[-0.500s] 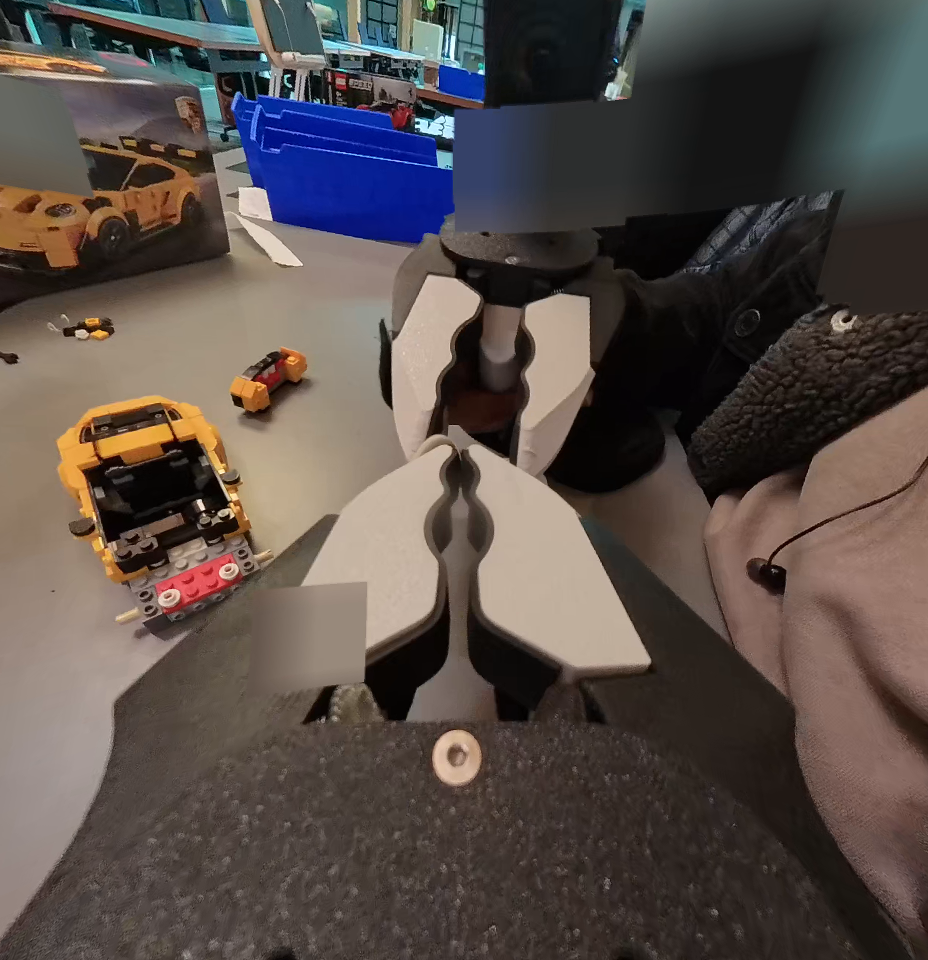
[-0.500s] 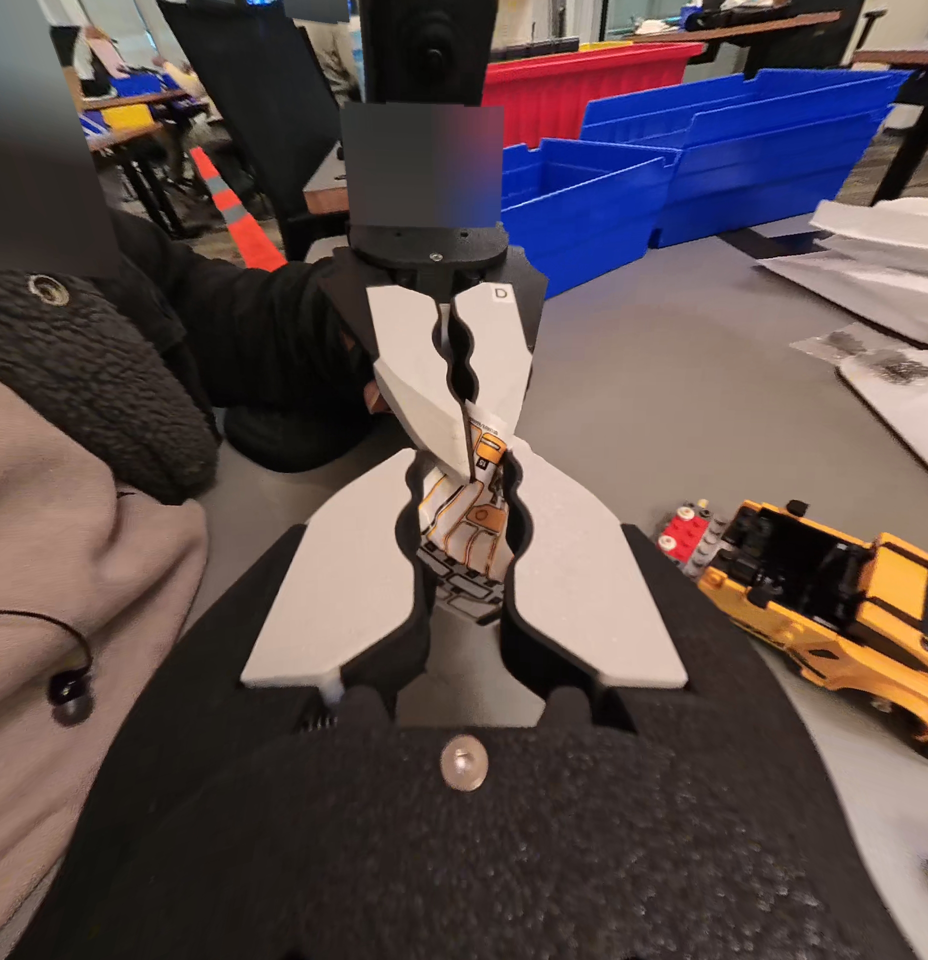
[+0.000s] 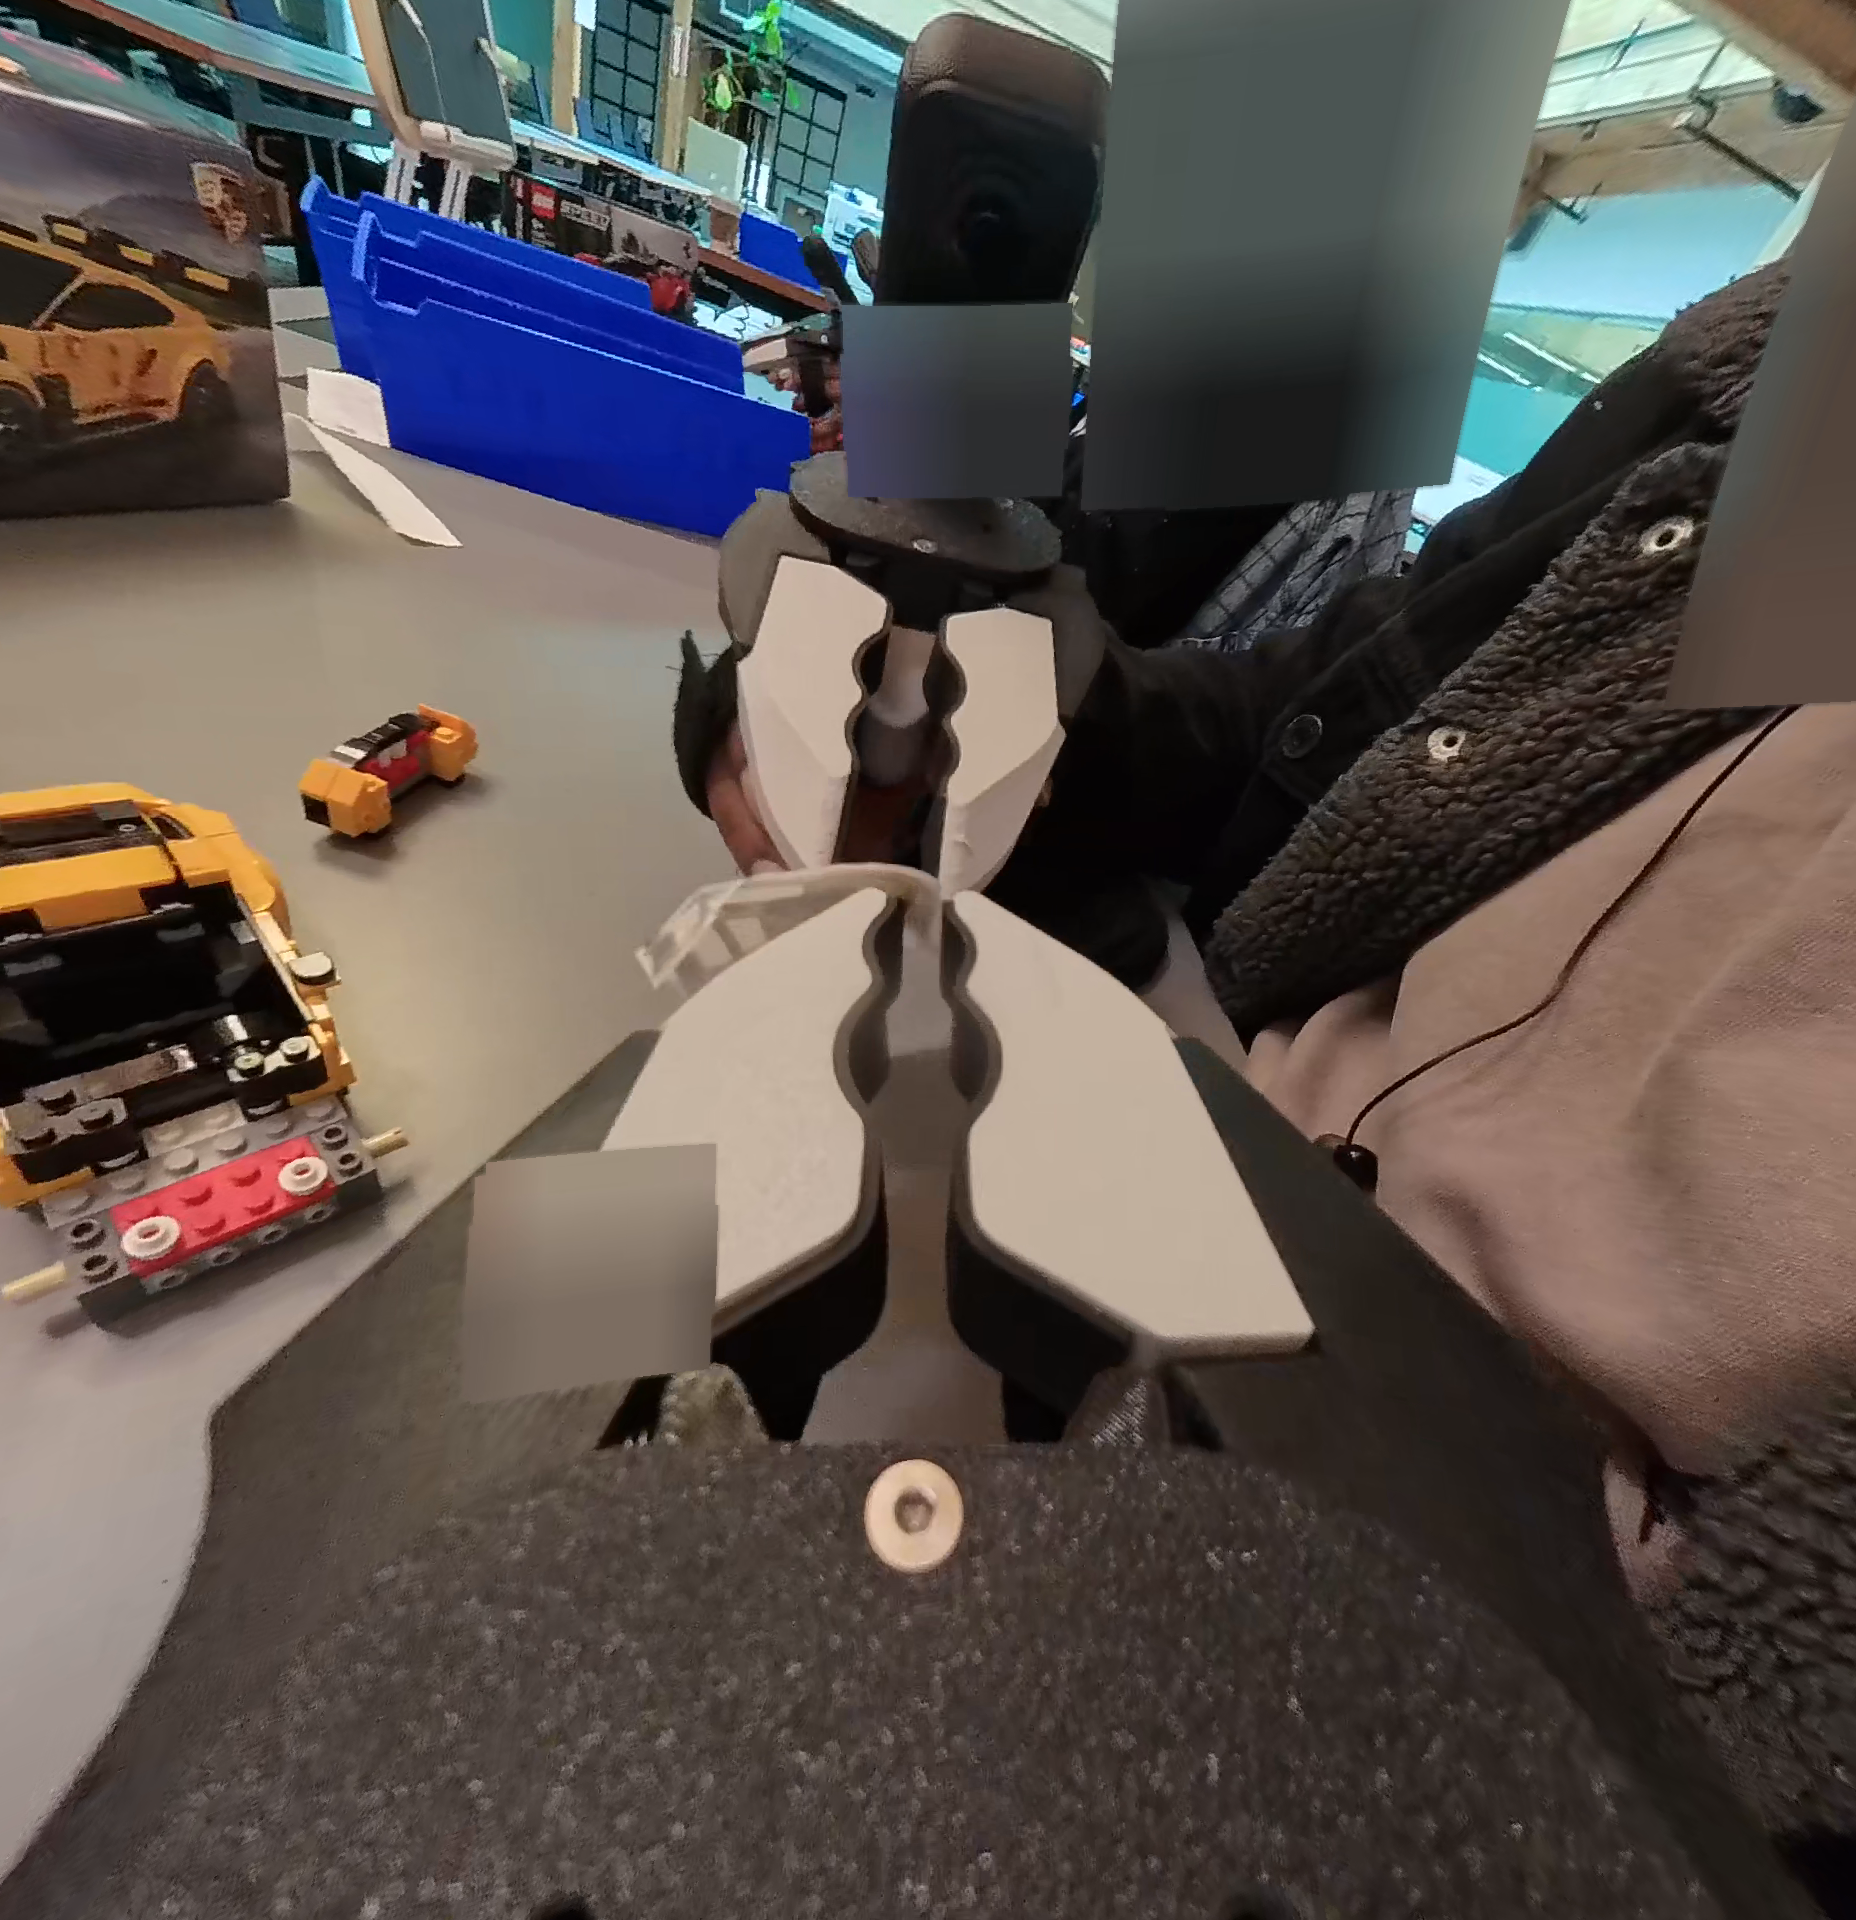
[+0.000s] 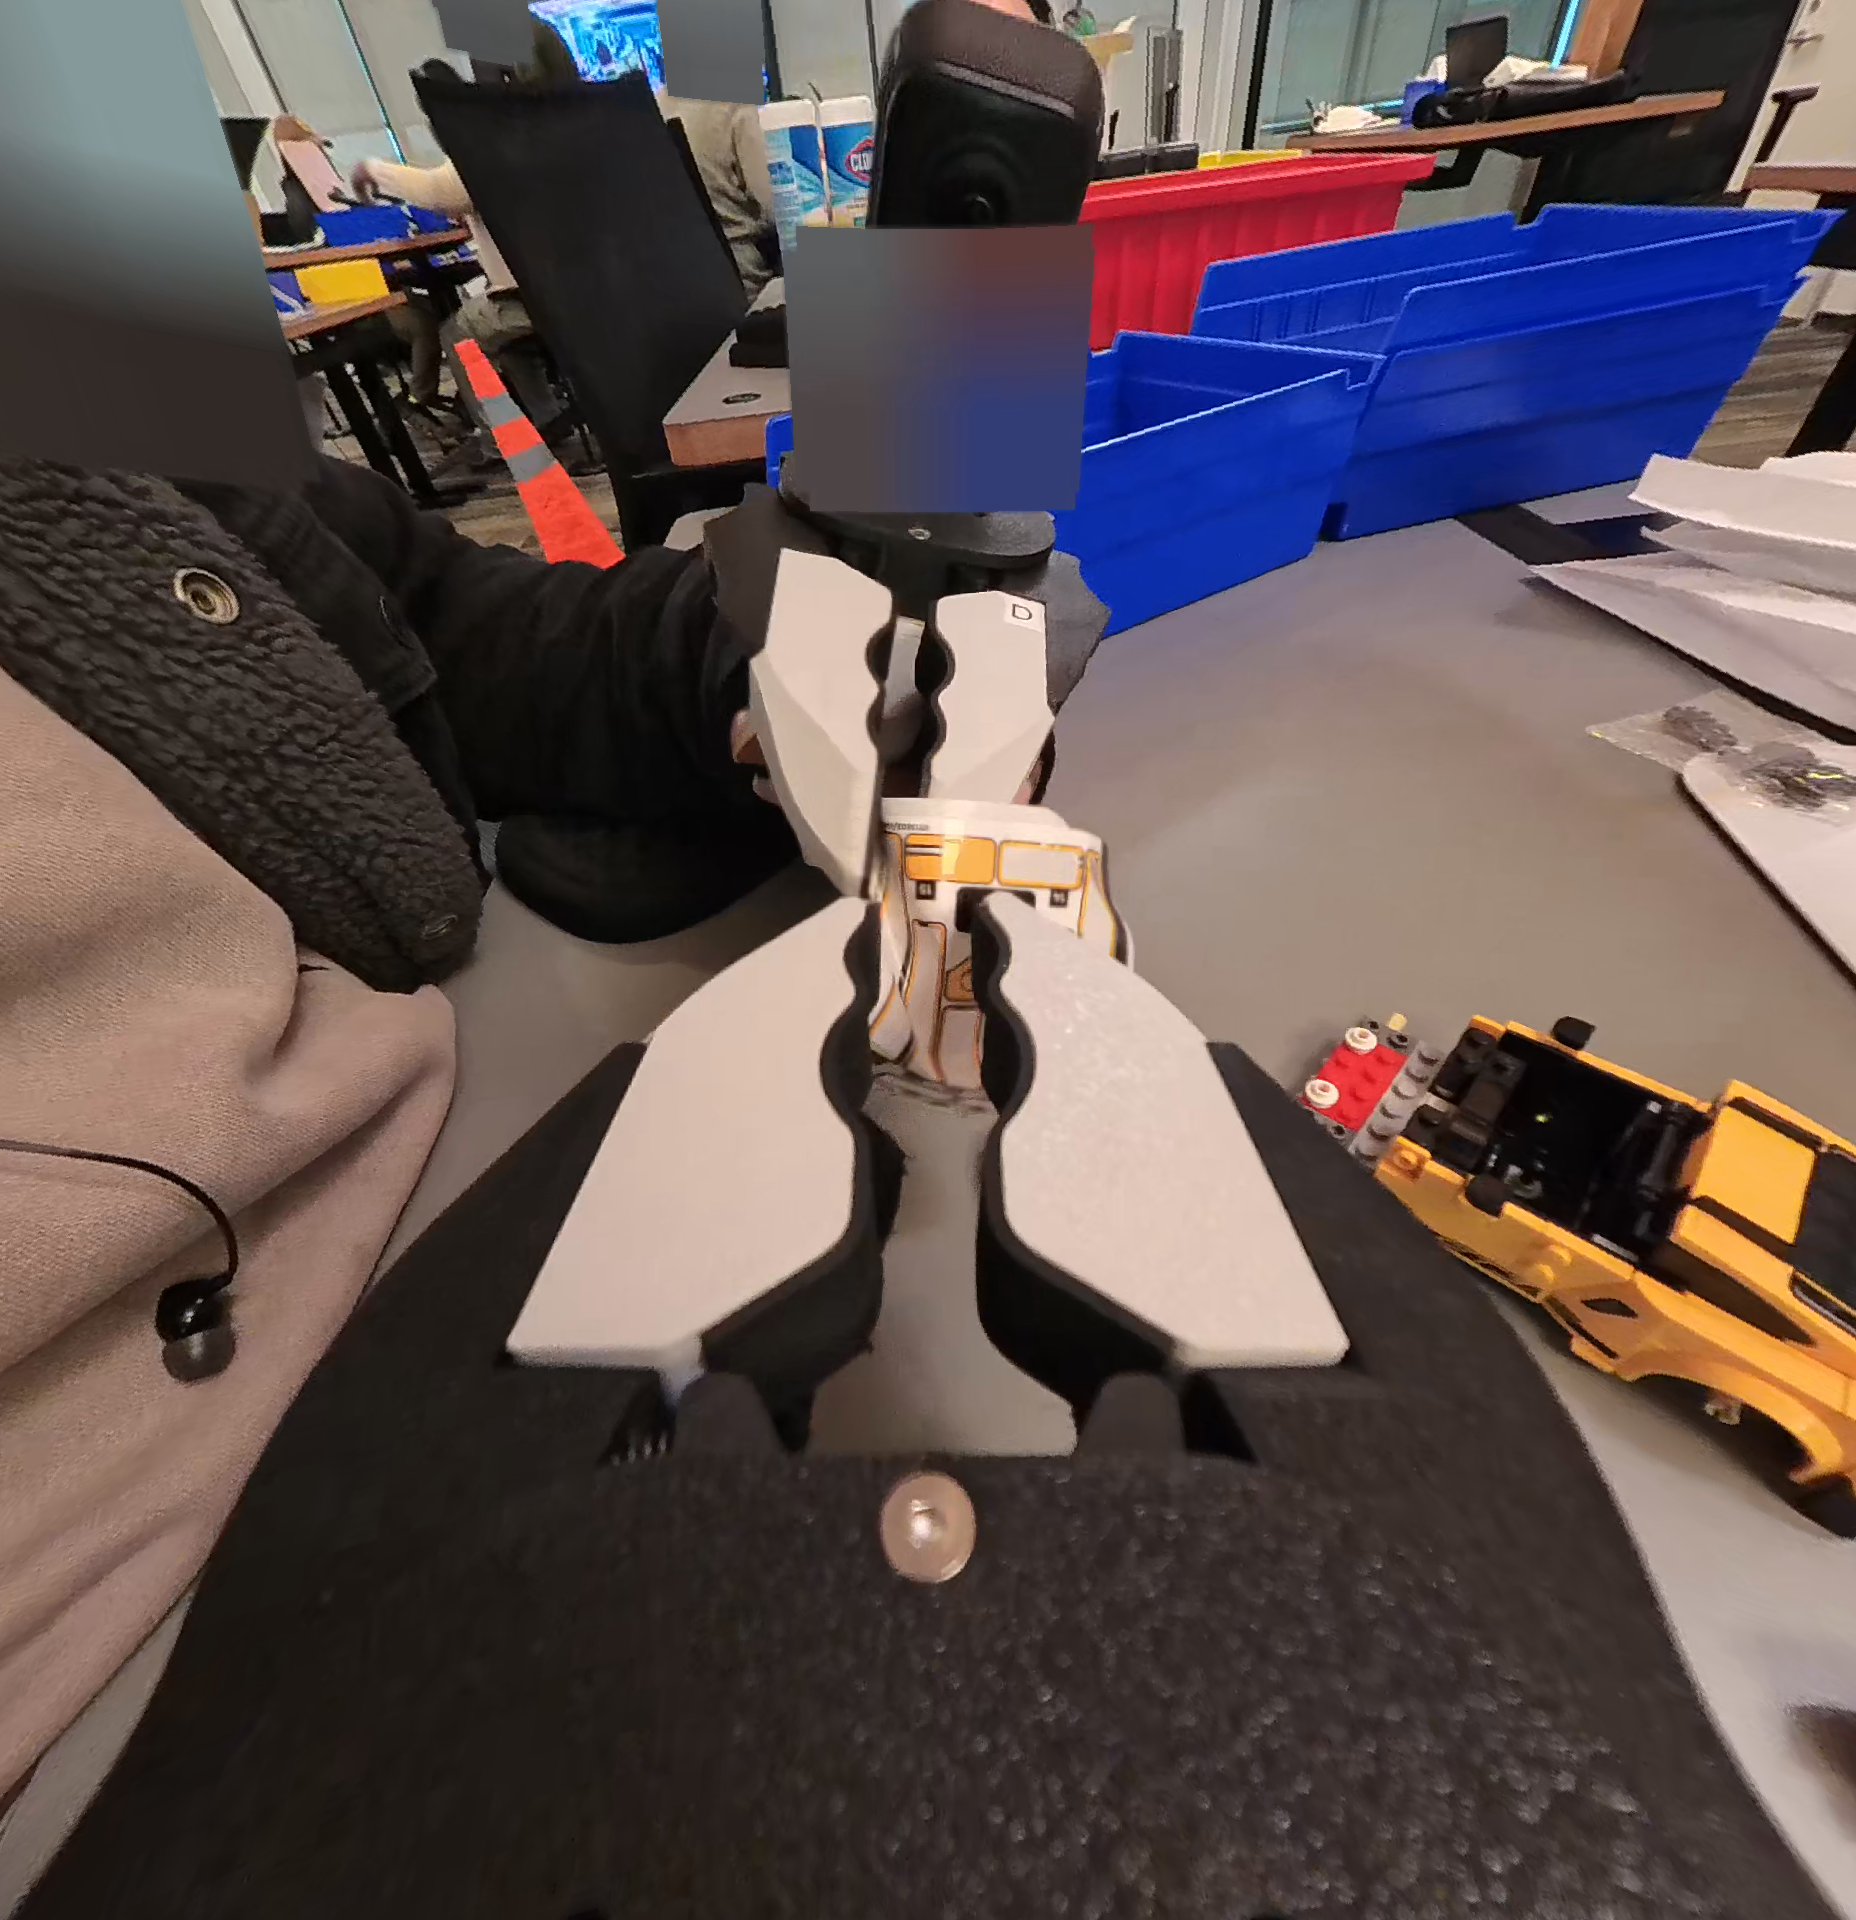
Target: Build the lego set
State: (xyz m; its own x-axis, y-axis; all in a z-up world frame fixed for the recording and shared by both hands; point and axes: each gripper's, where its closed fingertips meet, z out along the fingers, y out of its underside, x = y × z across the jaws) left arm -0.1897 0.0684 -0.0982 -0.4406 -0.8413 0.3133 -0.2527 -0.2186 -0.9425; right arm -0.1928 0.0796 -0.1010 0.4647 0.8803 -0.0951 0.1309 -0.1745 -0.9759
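My left gripper (image 3: 919,906) is shut on the edge of a small white sticker sheet (image 3: 758,906) with orange and black car markings, which curls out to the left of the fingertips. My right gripper (image 4: 926,914) faces it tip to tip, jaws a narrow gap apart, with the sheet (image 4: 991,868) standing loosely between its fingers and bending right. The left gripper (image 4: 891,821) pinches the sheet's left edge there. The right gripper (image 3: 882,868) shows just beyond my left tips. The part-built yellow lego car (image 3: 145,1039) sits on the grey table (image 3: 508,644), and also shows in the right wrist view (image 4: 1630,1195).
A small orange, black and red sub-assembly (image 3: 389,764) lies beyond the car. The set's box (image 3: 103,312) and blue bins (image 3: 550,384) stand at the back. White paper bags (image 4: 1755,582) and a clear bag of parts (image 4: 1734,748) lie right. The person's coat (image 3: 1526,935) is close behind both grippers. My left and right fingertips are right by each other.
The sticker sheet has turned and bent: its top now folds over to the right and it sticks out left of my left fingertips. Both grippers have tilted upward slightly.
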